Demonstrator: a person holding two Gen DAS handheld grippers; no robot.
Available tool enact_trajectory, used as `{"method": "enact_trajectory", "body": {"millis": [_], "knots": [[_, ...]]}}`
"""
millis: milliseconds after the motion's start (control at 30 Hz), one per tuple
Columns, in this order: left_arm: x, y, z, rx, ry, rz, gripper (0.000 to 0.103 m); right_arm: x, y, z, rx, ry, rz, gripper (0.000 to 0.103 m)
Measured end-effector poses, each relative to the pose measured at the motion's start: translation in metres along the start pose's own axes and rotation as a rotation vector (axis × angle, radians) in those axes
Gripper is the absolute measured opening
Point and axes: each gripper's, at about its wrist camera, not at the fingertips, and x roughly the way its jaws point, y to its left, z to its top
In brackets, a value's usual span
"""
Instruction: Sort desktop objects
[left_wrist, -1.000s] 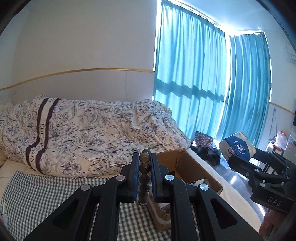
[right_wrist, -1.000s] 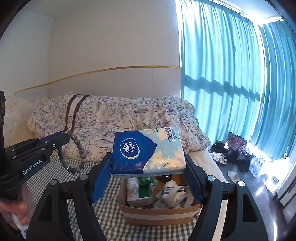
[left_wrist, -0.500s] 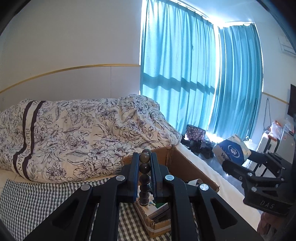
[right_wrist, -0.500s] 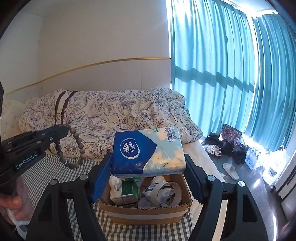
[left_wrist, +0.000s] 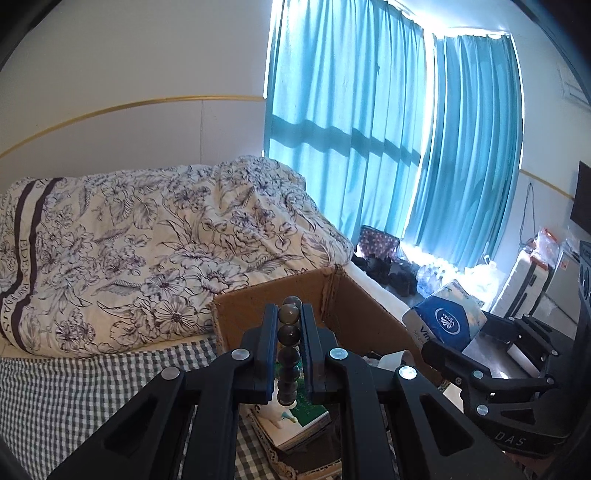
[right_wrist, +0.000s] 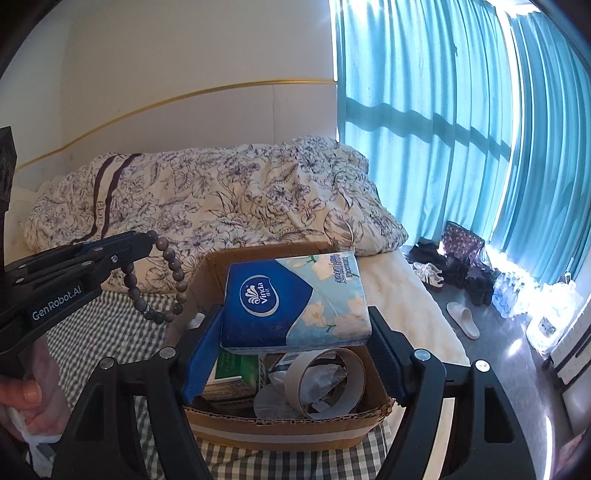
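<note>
**A:** Claw (left_wrist: 289, 325) on the left, seen from its own camera: clamped on a bead bracelet (left_wrist: 288, 354), it has swung in the last second from the bedside to directly above the cardboard box (left_wrist: 369, 314), whose green-labelled carton now shows beneath the beads. What does that mean?

**B:** Likely that the bracelet is about to be dropped in. "DAS" reads on the other claw's frame.

**A:** And the right wrist view?

**B:** Right claw (right_wrist: 295, 332) grips a tissue pack (right_wrist: 295, 299) marked "Vinda", held over the box (right_wrist: 288, 424), which has drawn nearer; a tape roll (right_wrist: 325, 384) lies inside. The left claw (right_wrist: 147, 240), lettered "GenRobot.AI", dangles the bracelet (right_wrist: 162, 284) at the box's left edge.
</note>
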Motion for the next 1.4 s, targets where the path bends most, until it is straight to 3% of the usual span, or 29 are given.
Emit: {"method": "enact_trajectory", "body": {"millis": [367,667,767,833,967,1400], "knots": [[0.06,-0.006,-0.022,0.051,0.073,-0.048,0.011,0.04,-0.013,-0.016,0.008,0.064,-0.022,0.073],[0.082,-0.003,-0.033,0.029,0.097,-0.072,0.011,0.063,-0.012,-0.025,-0.002,0.105,-0.025,0.074],[0.082,0.0,-0.033,0.018,0.095,-0.08,0.015,0.066,-0.011,-0.027,-0.001,0.111,-0.026,0.075],[0.081,0.001,-0.031,0.016,0.09,-0.081,0.033,0.067,-0.01,-0.028,-0.001,0.109,-0.021,0.082],[0.073,0.004,-0.027,0.023,0.055,-0.081,0.045,0.063,-0.011,-0.026,0.015,0.094,-0.017,0.084],[0.03,0.015,-0.011,0.003,0.006,-0.024,0.046,0.03,-0.008,-0.014,0.043,0.054,-0.002,0.084]]}}
